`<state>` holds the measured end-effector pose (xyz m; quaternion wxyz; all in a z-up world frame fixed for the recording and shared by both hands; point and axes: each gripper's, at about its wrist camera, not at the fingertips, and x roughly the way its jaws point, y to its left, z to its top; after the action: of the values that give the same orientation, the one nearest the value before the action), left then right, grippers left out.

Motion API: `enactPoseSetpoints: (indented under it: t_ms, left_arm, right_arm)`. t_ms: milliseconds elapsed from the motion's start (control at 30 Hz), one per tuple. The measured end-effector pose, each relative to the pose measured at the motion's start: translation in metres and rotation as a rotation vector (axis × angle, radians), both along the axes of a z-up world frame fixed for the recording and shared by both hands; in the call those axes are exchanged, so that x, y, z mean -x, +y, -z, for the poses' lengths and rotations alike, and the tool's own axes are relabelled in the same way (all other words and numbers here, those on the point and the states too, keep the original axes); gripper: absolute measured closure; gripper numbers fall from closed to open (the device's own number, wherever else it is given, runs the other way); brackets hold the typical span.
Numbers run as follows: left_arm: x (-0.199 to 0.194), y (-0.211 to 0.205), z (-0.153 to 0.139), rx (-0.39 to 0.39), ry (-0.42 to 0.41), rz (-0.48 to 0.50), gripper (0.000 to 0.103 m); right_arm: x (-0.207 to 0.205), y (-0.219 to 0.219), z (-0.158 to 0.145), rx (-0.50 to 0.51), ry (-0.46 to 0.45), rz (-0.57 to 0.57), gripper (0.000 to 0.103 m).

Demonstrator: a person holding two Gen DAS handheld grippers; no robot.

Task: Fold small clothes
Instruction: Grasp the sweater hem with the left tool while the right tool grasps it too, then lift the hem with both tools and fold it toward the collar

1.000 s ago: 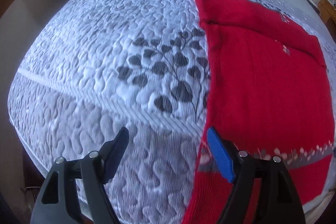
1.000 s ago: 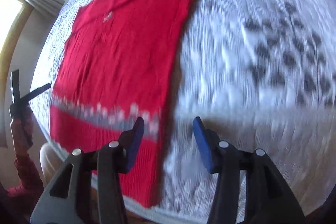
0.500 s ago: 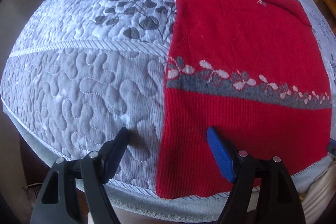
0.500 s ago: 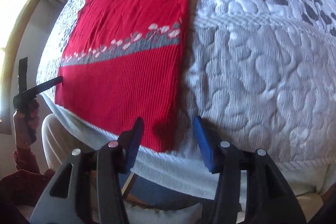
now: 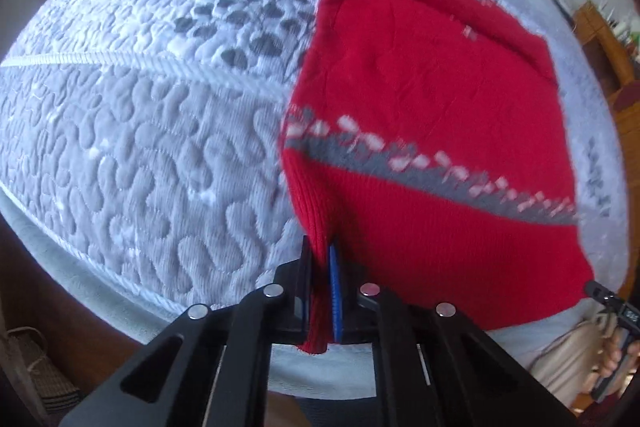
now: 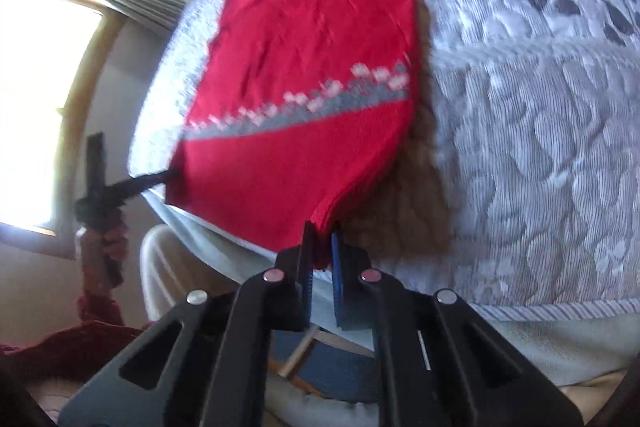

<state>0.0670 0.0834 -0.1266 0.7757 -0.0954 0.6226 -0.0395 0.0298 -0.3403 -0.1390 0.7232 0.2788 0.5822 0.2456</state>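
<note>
The red sweater [image 5: 420, 99] lies flat on the quilt [image 5: 140, 147], its ribbed hem at the bed's near edge. Each gripper has a hem corner pinched tight between its pads – the left gripper [image 5: 320, 267] on one, the right gripper [image 6: 322, 247] on the other – probably so the hem can be carried up evenly toward the collar in one fold. Both corners look slightly raised off the quilt. Bare quilt lies on both sides and beyond the collar – ample room; the bed edge close under the grippers is the only limit.
</note>
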Motion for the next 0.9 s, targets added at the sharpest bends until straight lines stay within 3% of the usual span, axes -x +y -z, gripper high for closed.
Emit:
enactPoseSetpoints:
  t_ms: [100, 233, 533, 633, 700, 767, 800, 900]
  left_arm:
    - [-0.021, 0.004, -0.016, 0.065, -0.028, -0.011, 0.095]
    - [-0.063, 0.006, -0.028, 0.079, -0.063, -0.024, 0.095]
    - [-0.173, 0.005, -0.005, -0.015, -0.057, -0.045, 0.095]
    - [-0.196, 0.005, 0.01, -0.069, -0.025, -0.051, 0.084]
    - [-0.2, 0.012, 0.008, -0.144, -0.055, -0.075, 0.054]
    - [-0.198, 0.024, -0.003, -0.175, -0.11, -0.086, 0.049]
    - [-0.198, 0.029, -0.006, -0.183, -0.123, -0.084, 0.049]
    - [-0.199, 0.036, -0.015, -0.186, -0.151, -0.046, 0.049]
  right_arm:
    - [-0.025, -0.011, -0.019, -0.033, -0.028, 0.018, 0.096]
    - [-0.072, -0.017, -0.033, 0.005, -0.047, 0.028, 0.096]
    - [-0.194, -0.027, -0.013, 0.143, 0.007, 0.062, 0.095]
    - [-0.212, -0.03, -0.002, 0.22, 0.019, 0.076, 0.081]
    - [-0.217, -0.033, -0.001, 0.257, 0.004, 0.073, 0.081]
    - [-0.218, -0.04, -0.004, 0.253, -0.016, 0.072, 0.072]
    - [-0.216, -0.046, -0.006, 0.254, -0.031, 0.073, 0.06]
    - [-0.22, -0.053, -0.01, 0.228, -0.059, 0.055, 0.058]
